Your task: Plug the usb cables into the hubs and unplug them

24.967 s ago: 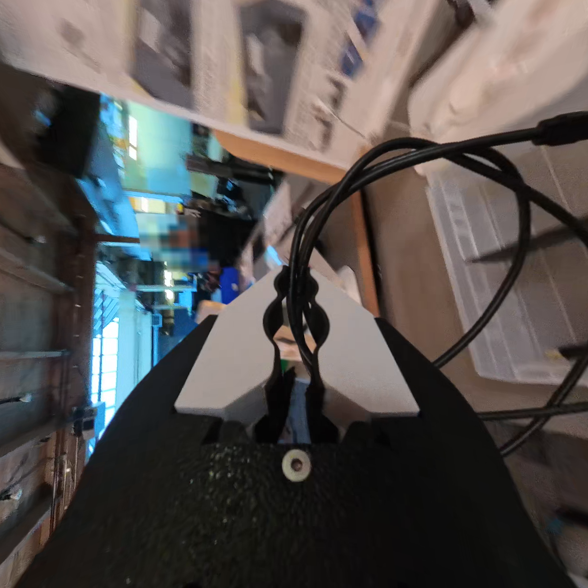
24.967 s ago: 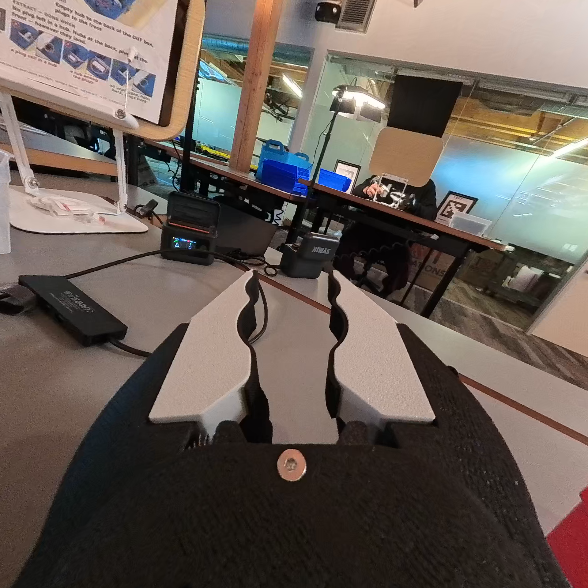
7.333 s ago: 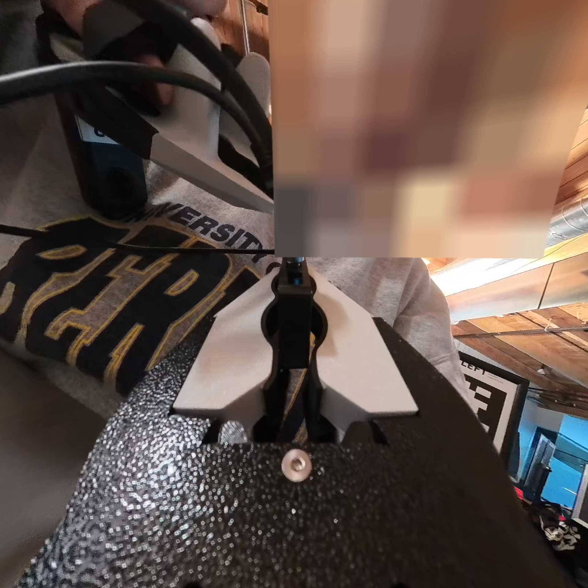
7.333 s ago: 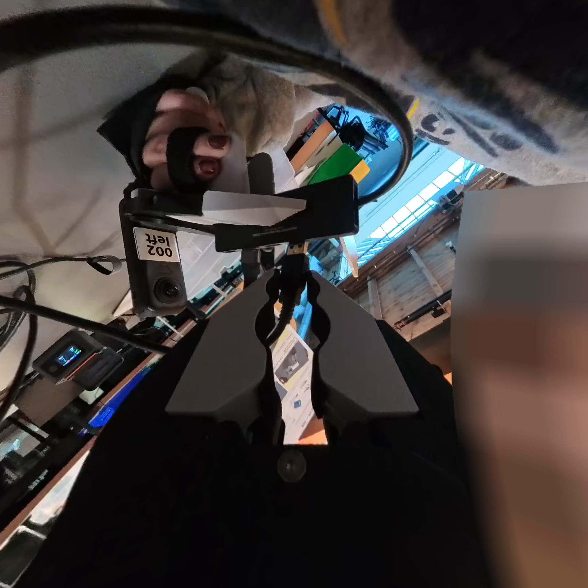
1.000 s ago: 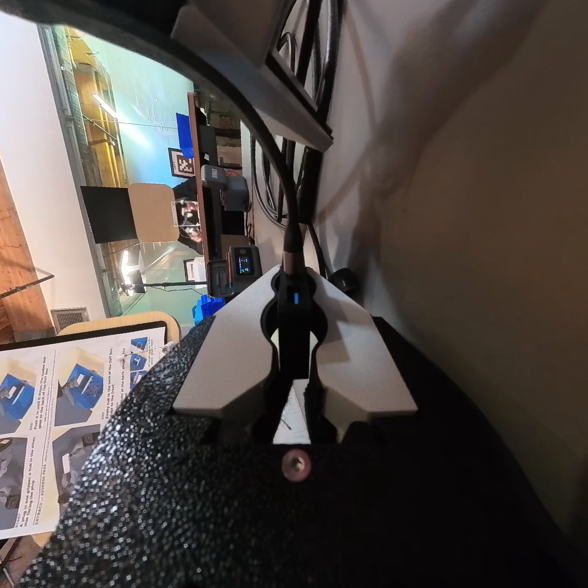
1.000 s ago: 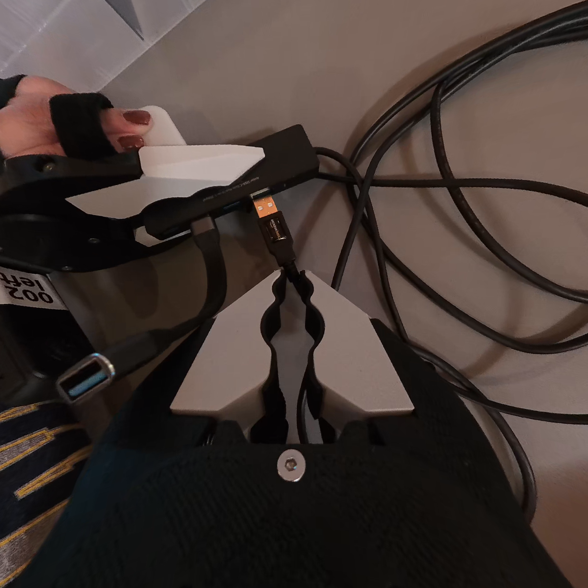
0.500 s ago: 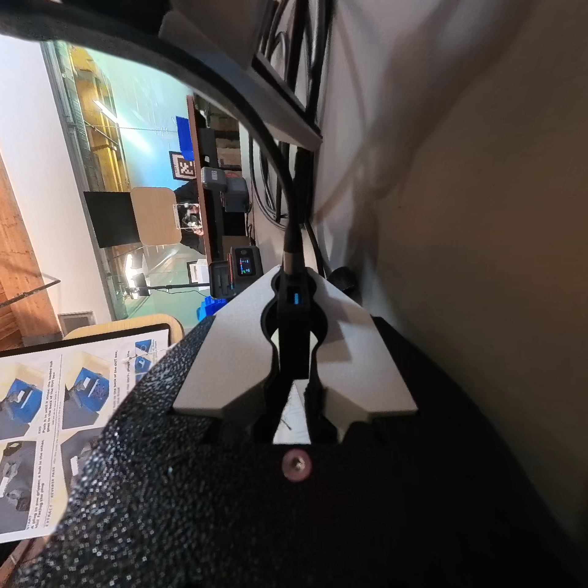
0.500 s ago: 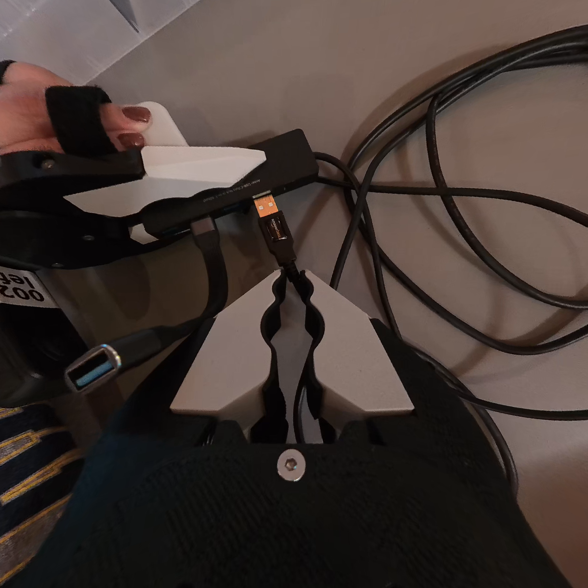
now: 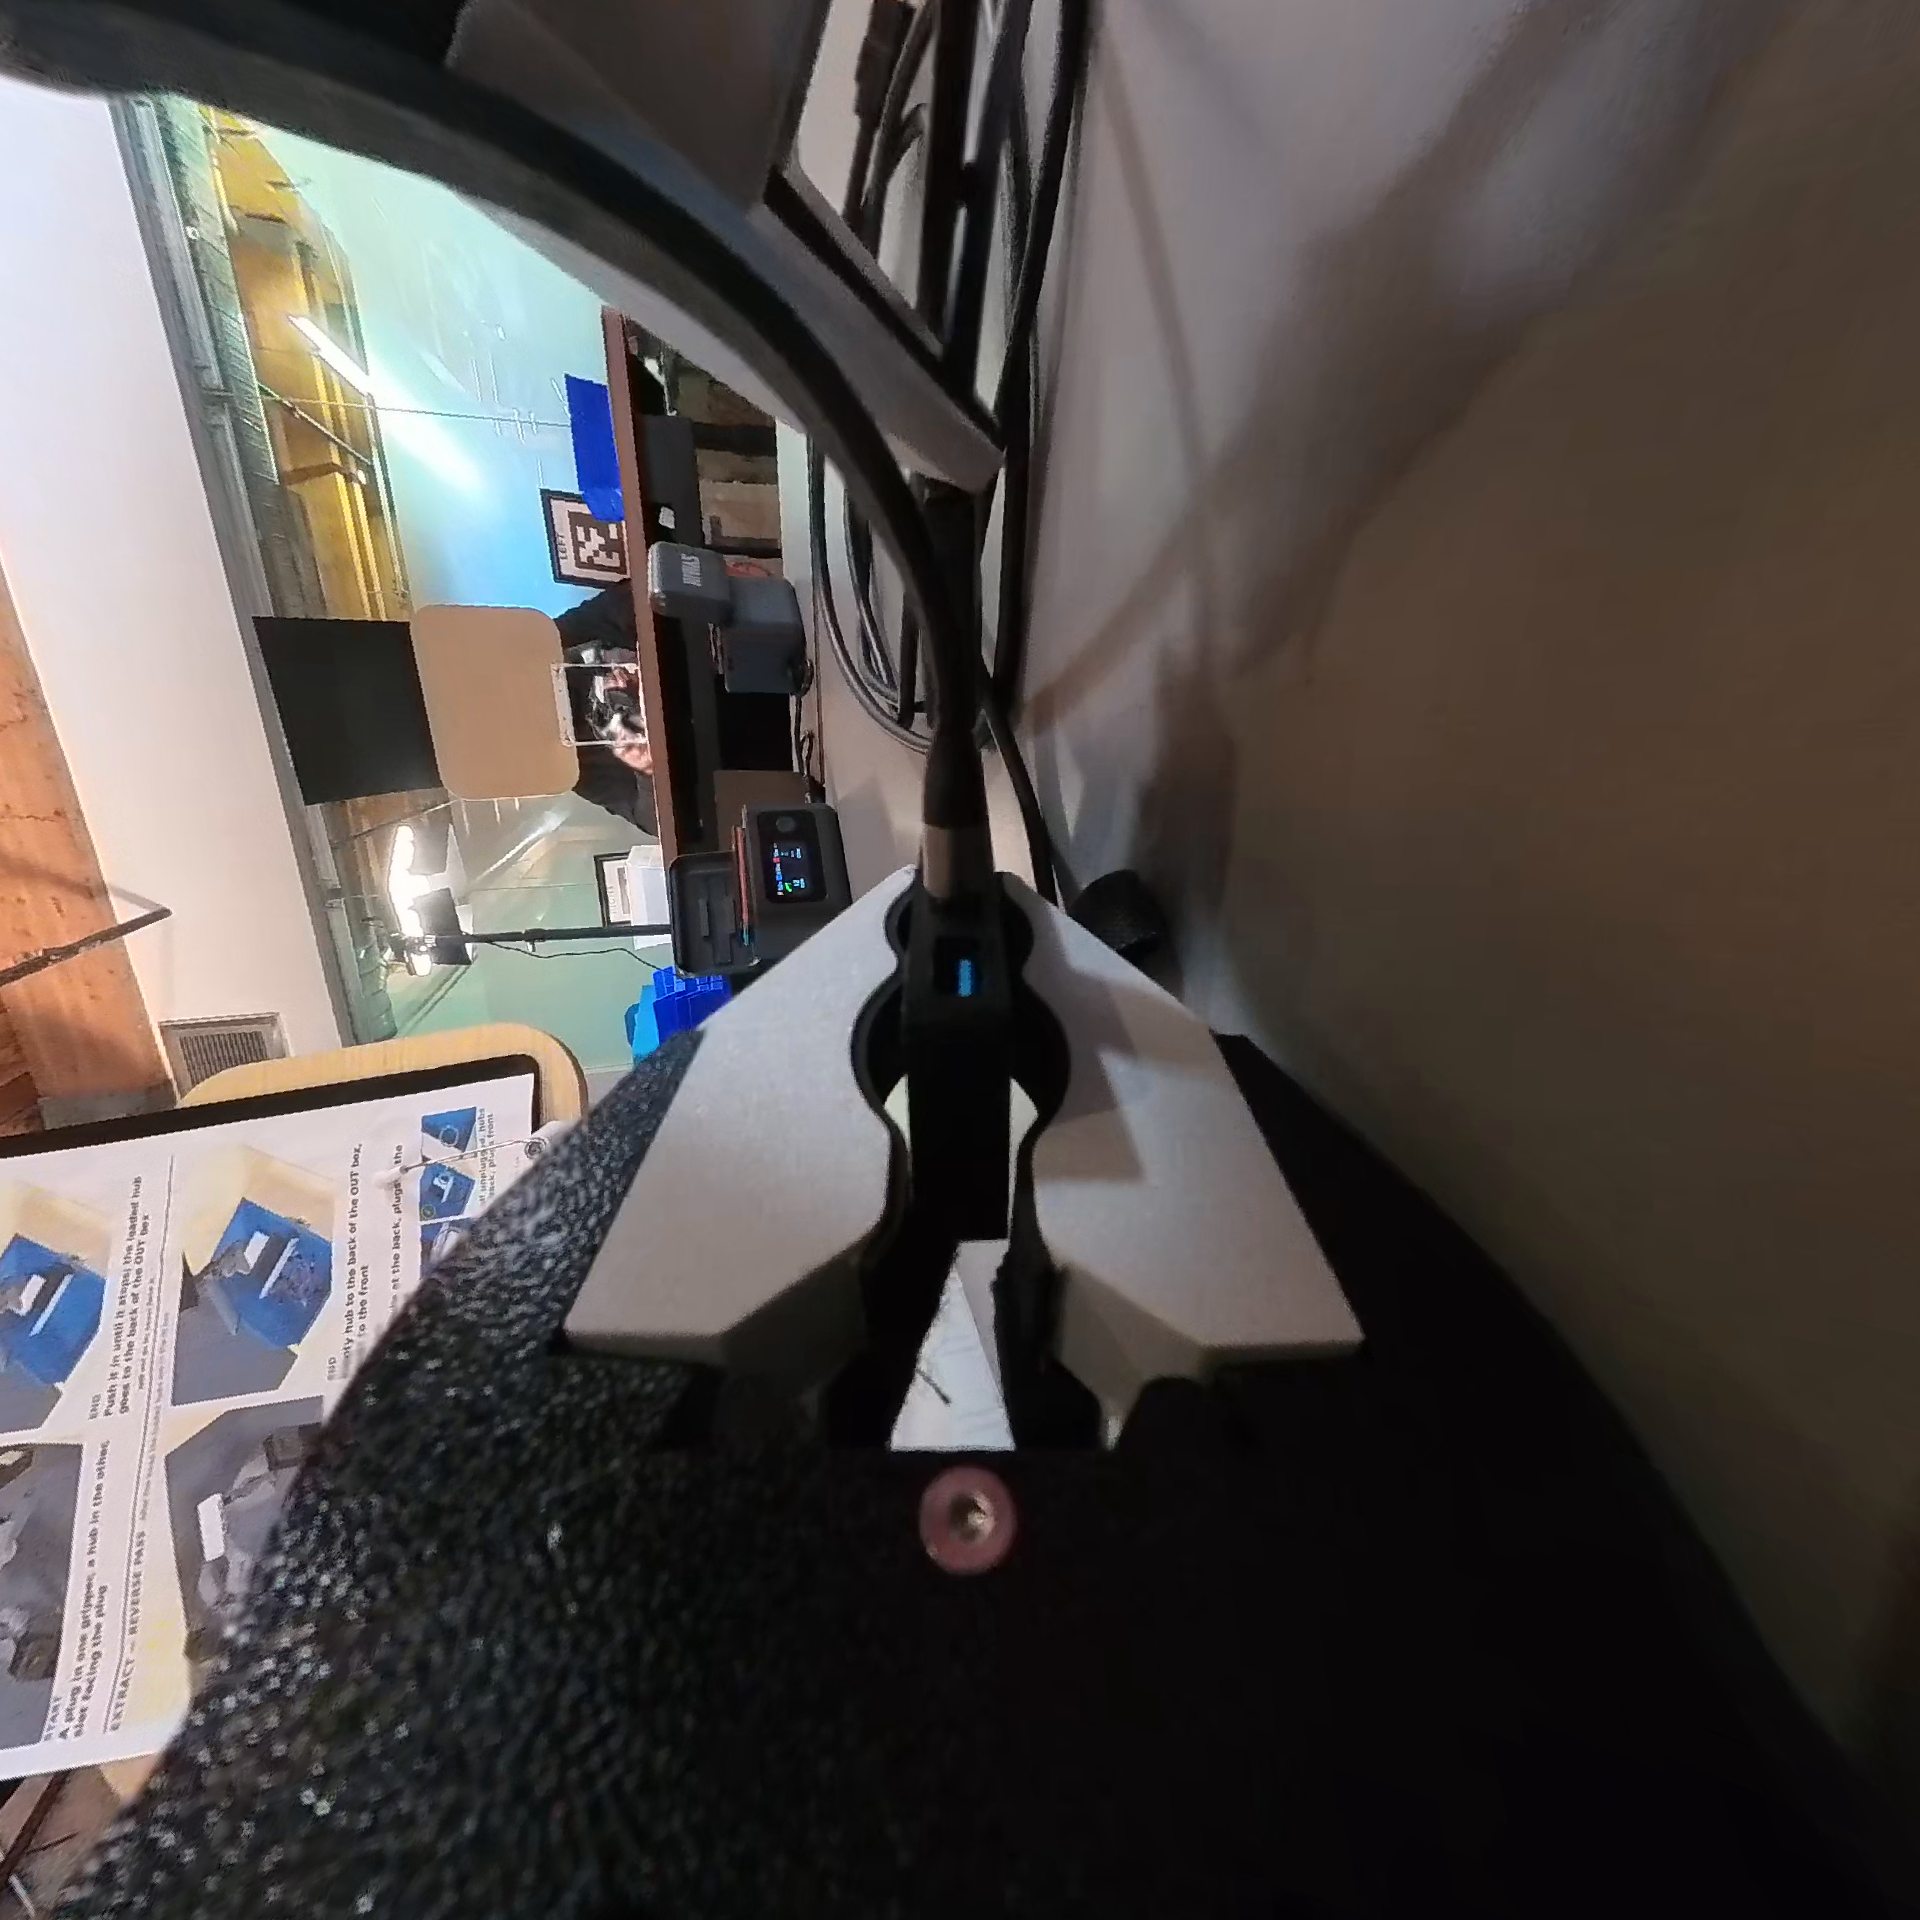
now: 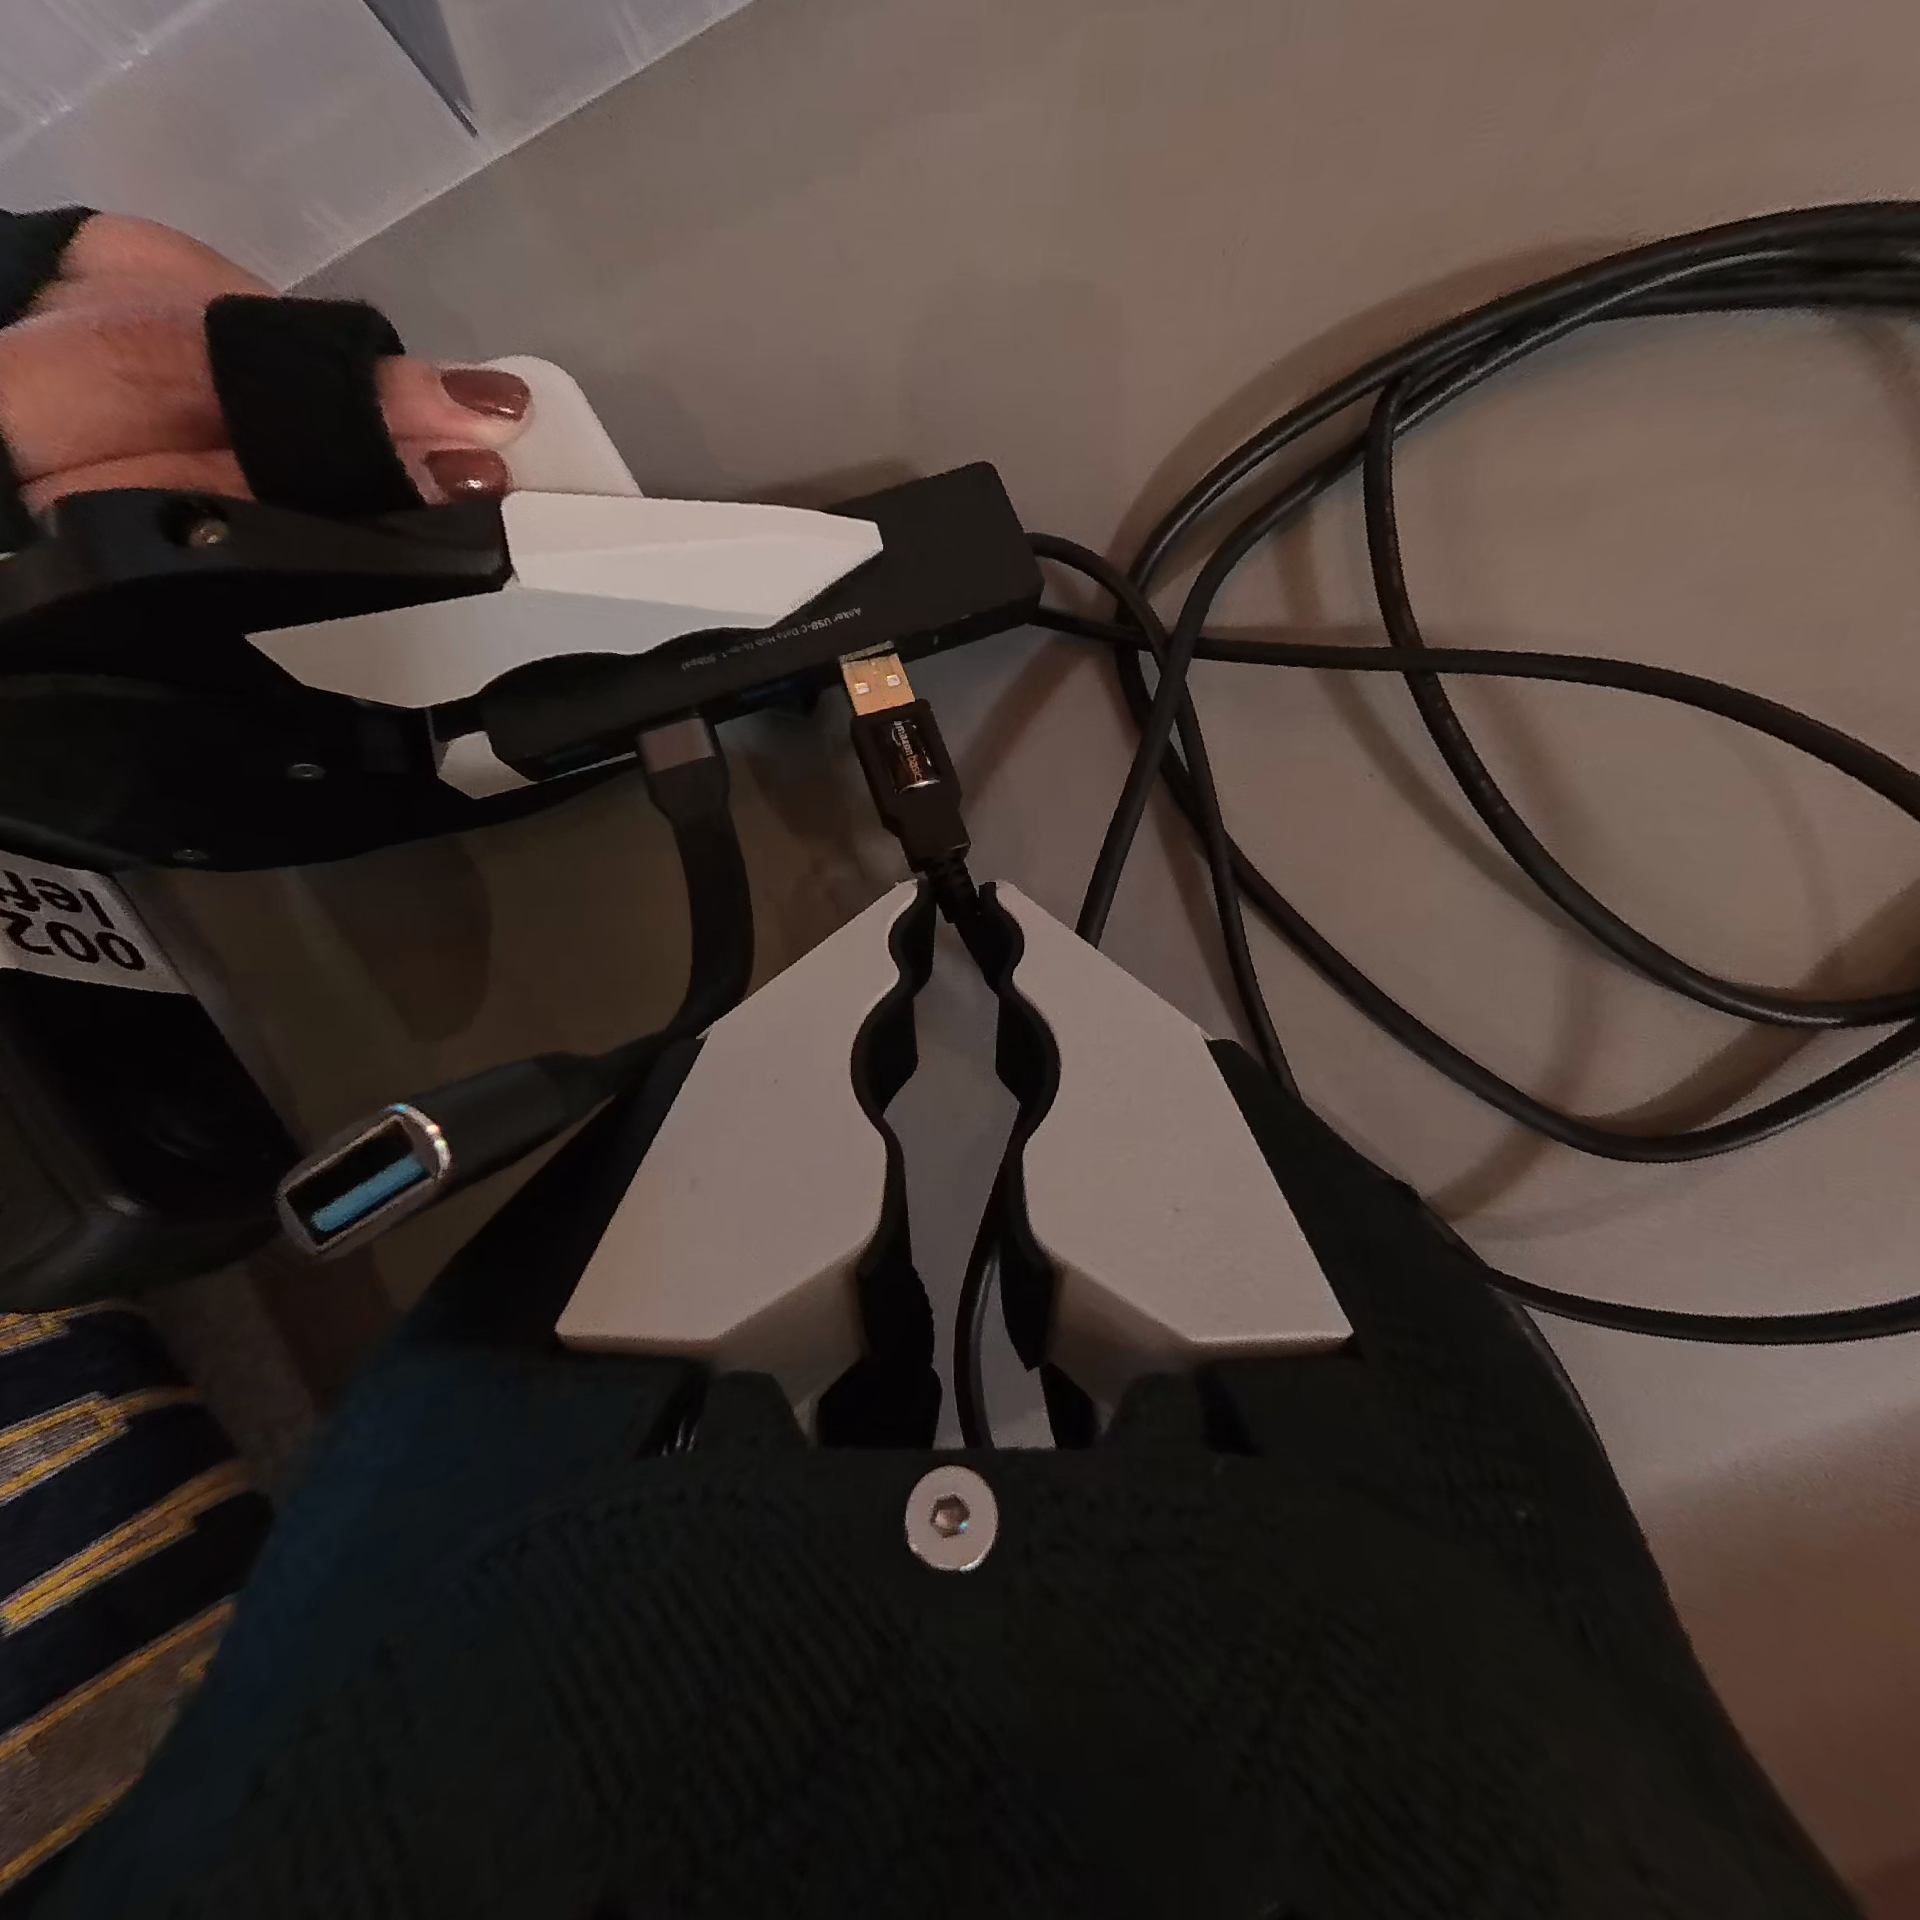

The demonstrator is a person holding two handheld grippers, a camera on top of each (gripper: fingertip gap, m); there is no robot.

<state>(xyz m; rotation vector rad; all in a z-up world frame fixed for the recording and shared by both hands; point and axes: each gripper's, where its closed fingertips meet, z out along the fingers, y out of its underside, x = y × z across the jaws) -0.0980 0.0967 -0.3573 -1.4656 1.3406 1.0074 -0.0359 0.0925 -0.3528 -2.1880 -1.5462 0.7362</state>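
My left gripper [image 9: 956,1049] is shut on a slim black USB hub [image 9: 958,1101], seen end-on with a blue port. In the right wrist view the hub [image 10: 935,551] is held sideways above the grey table by the left gripper's white fingers [image 10: 675,561]. My right gripper [image 10: 954,896] is shut on a thin black USB cable just behind its plug [image 10: 902,758]. The plug's gold metal tip [image 10: 878,681] touches the hub's port edge, and most of the metal is outside. A flat black adapter cable [image 10: 717,904] is plugged into a neighbouring port.
Loose black cable loops [image 10: 1558,935] lie on the table to the right. The adapter's open socket end [image 10: 364,1184] hangs at lower left. A clear plastic bin [image 10: 208,104] stands at the top left. An instruction sheet [image 9: 208,1351] and chargers [image 9: 769,883] stand beyond. There is about 7 cm between the tips of the two grippers.
25 s ago the left gripper held a cable loop and the right was open and empty. Over the last second both hold their grips and the plug stays at the port, with slight drift.
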